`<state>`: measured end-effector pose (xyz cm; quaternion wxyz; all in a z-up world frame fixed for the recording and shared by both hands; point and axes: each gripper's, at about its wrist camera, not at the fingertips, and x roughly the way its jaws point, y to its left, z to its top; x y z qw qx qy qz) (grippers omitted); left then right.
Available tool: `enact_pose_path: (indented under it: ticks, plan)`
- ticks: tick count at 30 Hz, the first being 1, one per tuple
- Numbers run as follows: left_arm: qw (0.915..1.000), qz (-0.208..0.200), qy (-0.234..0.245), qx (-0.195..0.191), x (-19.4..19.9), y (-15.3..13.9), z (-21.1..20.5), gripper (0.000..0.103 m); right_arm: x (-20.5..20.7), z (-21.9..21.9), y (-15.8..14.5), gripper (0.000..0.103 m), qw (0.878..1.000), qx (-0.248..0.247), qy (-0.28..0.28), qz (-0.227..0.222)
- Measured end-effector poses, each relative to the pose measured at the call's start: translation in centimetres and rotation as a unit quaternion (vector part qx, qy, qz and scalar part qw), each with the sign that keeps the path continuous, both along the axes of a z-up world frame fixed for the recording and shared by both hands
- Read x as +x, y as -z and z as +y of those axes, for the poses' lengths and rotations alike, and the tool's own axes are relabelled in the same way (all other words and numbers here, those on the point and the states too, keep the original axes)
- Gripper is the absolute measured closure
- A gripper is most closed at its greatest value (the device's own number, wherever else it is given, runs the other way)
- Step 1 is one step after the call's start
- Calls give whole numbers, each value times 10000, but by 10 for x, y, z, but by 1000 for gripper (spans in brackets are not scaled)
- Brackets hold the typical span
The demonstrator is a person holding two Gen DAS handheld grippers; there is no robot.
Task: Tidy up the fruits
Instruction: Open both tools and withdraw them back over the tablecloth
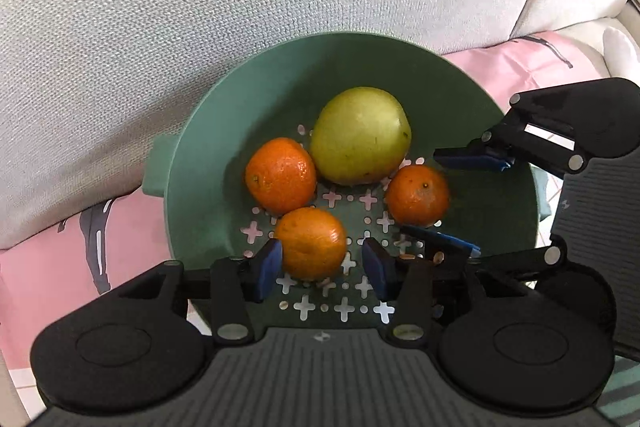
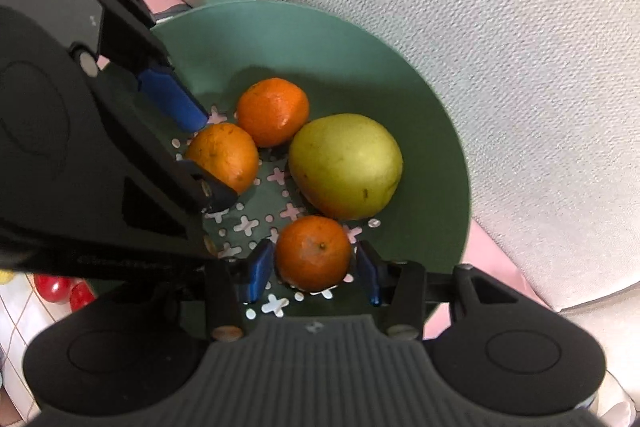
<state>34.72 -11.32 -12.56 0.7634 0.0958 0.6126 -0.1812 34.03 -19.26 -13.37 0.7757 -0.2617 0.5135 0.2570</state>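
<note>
Pale woven cushion (image 1: 200, 7) fills the upper part of the left wrist view, above a pink cloth (image 1: 48, 267). At centre sits a green colander (image 1: 192, 155) holding 3 oranges and 1 pear (image 1: 360, 135). The left gripper (image 1: 324, 263) straddles the near orange (image 1: 312, 243), jaws parted, its right pad clear of the fruit. In the right wrist view, the right gripper (image 2: 316, 267) flanks the bottom orange (image 2: 314, 253); narrow gaps seem to remain at both pads, though blur makes this uncertain.
</note>
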Motion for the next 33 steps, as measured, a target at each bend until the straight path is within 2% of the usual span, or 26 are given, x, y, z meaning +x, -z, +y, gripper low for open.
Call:
enact_pose_path:
  ticks: [4, 9, 13, 19, 25, 30, 33]
  plan:
    - [9999, -139, 37, -32, -7, -15, 3, 48, -5, 3, -3, 52, 9999, 81, 44, -68]
    - [9987, -502, 32, 85, -21, -40, 6, 48, -14, -3, -19, 52, 9995, 175, 135, -205]
    - [9972, -737, -116, 6, -34, -63, 15, 48, -24, -7, -32, 47, 9985, 332, 271, -343]
    - [9935, -1109, -242, 24, -68, -92, 25, 48, -50, -8, -59, 46, 9948, 629, 485, -638]
    - [9879, -1511, -353, -50, -112, -116, 40, 47, -90, -11, -76, 43, 9850, 1218, 786, -931]
    - [9826, -1762, -565, -133, -149, -123, 48, 46, -125, -13, -83, 42, 9734, 1644, 1099, -1153]
    - [9811, -1801, -697, -151, -171, -121, 53, 45, -148, -14, -86, 38, 9654, 1880, 1314, -1238]
